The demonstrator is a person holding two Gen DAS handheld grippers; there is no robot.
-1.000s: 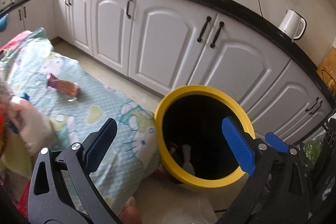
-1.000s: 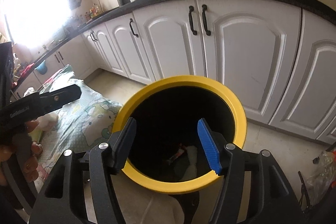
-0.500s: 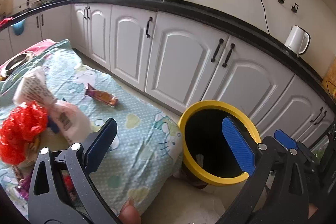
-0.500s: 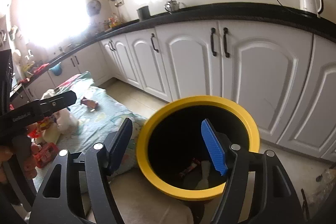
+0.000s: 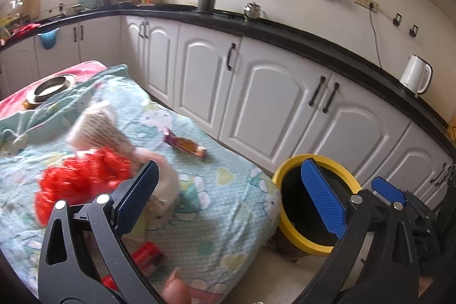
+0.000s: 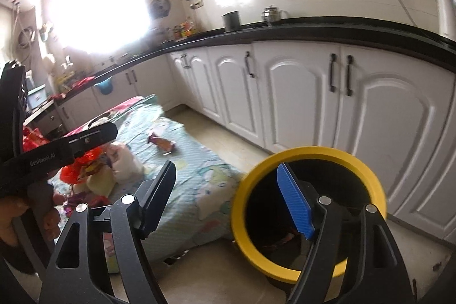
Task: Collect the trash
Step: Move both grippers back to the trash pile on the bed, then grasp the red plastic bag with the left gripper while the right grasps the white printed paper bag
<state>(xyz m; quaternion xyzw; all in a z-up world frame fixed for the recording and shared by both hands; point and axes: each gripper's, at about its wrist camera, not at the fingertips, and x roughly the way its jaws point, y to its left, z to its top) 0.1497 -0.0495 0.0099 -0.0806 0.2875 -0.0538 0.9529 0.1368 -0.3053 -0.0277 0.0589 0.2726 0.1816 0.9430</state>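
Kitchen floor: wrappers litter a bedsheet (image 5: 228, 198) beside the yellow-rimmed bin (image 5: 316, 207). Left tongs (image 5: 228, 198) spread empty; right tongs (image 6: 225, 198) opening, empty; thin wrappers could slip.

right claw (image 6: 228, 198) is opening with nothing in it, yellow-rimmed round black bin (image 6: 309, 215) right behind, trash pile on the teal patterned sheet (image 6: 182, 161).

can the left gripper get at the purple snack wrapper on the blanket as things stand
Probably yes. The left gripper is open and empty, and the purple snack wrapper lies alone on the blanket, beyond the red bag pile, nothing covering it.
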